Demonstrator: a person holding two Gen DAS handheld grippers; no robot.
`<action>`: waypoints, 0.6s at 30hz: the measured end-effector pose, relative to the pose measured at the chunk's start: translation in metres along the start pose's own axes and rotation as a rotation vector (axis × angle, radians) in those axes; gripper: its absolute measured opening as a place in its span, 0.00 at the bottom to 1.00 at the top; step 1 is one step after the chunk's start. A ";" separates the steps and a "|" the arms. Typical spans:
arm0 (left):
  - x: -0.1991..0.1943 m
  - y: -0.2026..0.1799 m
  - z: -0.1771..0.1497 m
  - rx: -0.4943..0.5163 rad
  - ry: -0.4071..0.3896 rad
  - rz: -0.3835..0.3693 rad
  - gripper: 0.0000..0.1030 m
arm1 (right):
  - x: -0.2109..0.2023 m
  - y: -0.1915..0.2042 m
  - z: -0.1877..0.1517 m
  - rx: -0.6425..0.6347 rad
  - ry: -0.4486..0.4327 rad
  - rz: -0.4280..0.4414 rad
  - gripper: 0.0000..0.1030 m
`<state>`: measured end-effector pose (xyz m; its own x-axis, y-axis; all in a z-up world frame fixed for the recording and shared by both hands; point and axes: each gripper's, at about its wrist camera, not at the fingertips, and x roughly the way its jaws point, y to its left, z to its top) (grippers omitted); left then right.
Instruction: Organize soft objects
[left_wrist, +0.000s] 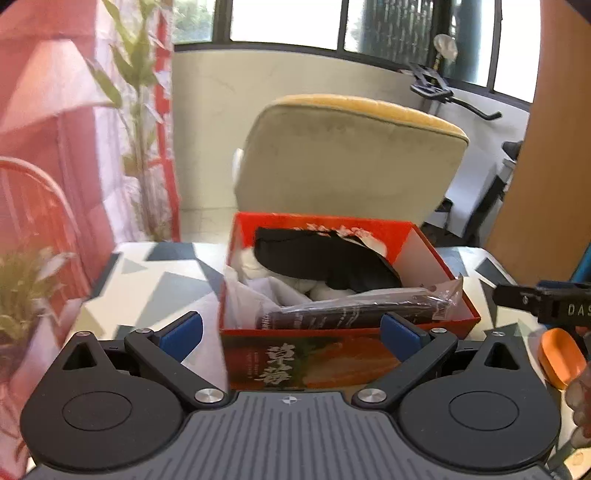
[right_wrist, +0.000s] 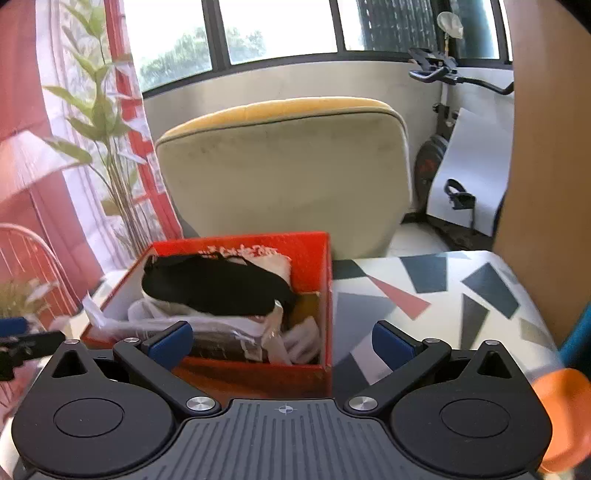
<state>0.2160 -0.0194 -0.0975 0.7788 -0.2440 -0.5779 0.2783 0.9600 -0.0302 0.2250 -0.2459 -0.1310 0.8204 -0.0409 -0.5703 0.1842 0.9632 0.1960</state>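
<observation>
A glossy red cardboard box (left_wrist: 436, 258) sits on the patterned table (right_wrist: 424, 295), stuffed with a limp black cloth (left_wrist: 325, 258), crumpled white fabrics (right_wrist: 303, 339) and a crinkly plastic-wrapped dark packet (left_wrist: 351, 308). Left tongs (left_wrist: 291, 332) and right tongs (right_wrist: 282, 341) gape wide, empty.

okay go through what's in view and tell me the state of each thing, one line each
Red box: open-topped, upright on the table, filled.
Black cloth: lying on top of the pile inside.
White cloth: crumpled underneath.
Plastic-wrapped dark packet: lying along the near wall.
Left gripper: open, empty.
Right gripper: open, empty.
</observation>
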 end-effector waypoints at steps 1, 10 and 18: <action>-0.006 -0.002 0.000 0.000 -0.011 0.021 1.00 | -0.003 0.002 0.000 -0.009 0.010 -0.010 1.00; -0.051 -0.007 -0.001 -0.017 -0.028 0.068 1.00 | -0.048 0.017 -0.005 -0.032 0.006 -0.035 1.00; -0.090 -0.019 -0.008 -0.014 -0.058 0.089 1.00 | -0.098 0.024 -0.012 -0.043 -0.034 -0.032 1.00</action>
<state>0.1360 -0.0143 -0.0514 0.8313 -0.1648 -0.5309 0.1992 0.9799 0.0078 0.1429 -0.2162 -0.0798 0.8326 -0.0800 -0.5481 0.1878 0.9717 0.1434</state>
